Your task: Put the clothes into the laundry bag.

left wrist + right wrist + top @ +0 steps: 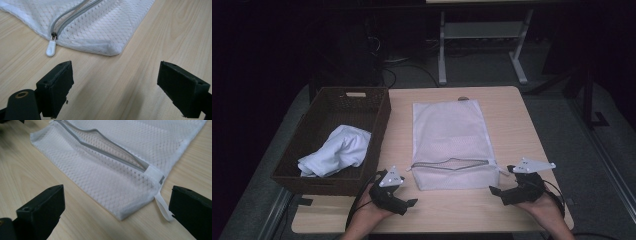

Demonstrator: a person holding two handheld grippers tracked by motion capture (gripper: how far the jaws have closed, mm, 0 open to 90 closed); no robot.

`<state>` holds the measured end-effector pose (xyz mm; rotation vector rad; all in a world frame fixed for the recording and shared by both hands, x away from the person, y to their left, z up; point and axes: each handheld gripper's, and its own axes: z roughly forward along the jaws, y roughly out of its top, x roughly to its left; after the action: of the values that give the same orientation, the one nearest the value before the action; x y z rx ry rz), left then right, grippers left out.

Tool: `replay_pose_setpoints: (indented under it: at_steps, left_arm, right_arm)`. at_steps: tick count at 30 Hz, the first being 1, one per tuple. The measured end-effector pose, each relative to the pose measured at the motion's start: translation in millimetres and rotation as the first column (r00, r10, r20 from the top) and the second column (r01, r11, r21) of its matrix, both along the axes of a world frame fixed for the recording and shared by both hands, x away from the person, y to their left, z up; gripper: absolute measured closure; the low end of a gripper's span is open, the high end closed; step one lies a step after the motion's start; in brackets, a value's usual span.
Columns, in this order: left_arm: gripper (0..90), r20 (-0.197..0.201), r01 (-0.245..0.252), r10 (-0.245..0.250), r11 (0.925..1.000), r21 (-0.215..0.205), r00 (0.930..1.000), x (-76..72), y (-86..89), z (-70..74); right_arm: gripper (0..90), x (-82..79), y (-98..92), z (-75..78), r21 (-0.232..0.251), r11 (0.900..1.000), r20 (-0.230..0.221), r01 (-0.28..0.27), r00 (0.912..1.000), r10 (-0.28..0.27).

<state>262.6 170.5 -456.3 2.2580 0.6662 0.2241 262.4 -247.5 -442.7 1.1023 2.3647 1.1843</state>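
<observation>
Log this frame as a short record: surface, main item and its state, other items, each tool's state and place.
surface: light wooden table
main item: white mesh laundry bag, lying flat, zipper partly open
zipper pull: white, at the bag's left end
loop: white strap at the bag's right corner
other items: brown woven basket holding a crumpled white cloth
left tool: open, near the bag's left corner, holding nothing
right tool: open, near the right corner, holding nothing

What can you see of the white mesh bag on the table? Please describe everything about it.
The white mesh bag lies flat on the wooden table, right of the brown basket. It looks like thin netted fabric. A grey zipper runs across near the front edge and gapes partly open; its white pull tab rests on the wood at the bag's left end. A white loop hangs at the right corner. Nothing grips it.
</observation>
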Motion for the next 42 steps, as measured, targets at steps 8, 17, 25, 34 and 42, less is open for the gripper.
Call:
replay_pose_setpoints:
  at_steps: [8, 17, 25, 34, 42]
  left_arm:
    - [13.0, -0.007, -0.004, 0.004, 1.0, 0.0, 1.0, 0.0, -1.0, -0.7]
    - [13.2, -0.01, -0.001, 0.001, 0.9999, 0.016, 1.0, 0.4, -2.6, -2.4]
    - [13.6, 0.004, -0.004, 0.004, 0.9999, 0.01, 1.0, 0.2, 1.2, -0.1]
    - [13.5, 0.006, -0.003, 0.003, 0.9998, 0.017, 1.0, 0.2, 0.8, -0.4]
    - [13.5, 0.004, -0.006, 0.006, 0.9999, 0.009, 1.0, 0.1, 0.8, 0.0]
  right_arm:
    - [6.8, 7.4, 1.7, 8.3, 0.03, 1.0, 0.015, -0.008, 0.9999, 0.008]
    - [14.1, 15.7, -2.1, 13.6, 0.04, 0.999, 0.02, -0.005, 0.9998, 0.005]
    - [17.5, 27.5, -3.3, 18.4, 0.057, 0.998, 0.008, -0.01, 0.9999, 0.01]
    - [21.5, 45.5, 0.3, 23.3, 0.04, 0.999, -0.005, -0.023, 0.9997, 0.023]
    - [30.0, 61.5, 2.4, 25.7, 0.057, 0.998, -0.003, -0.009, 1.0, 0.009]
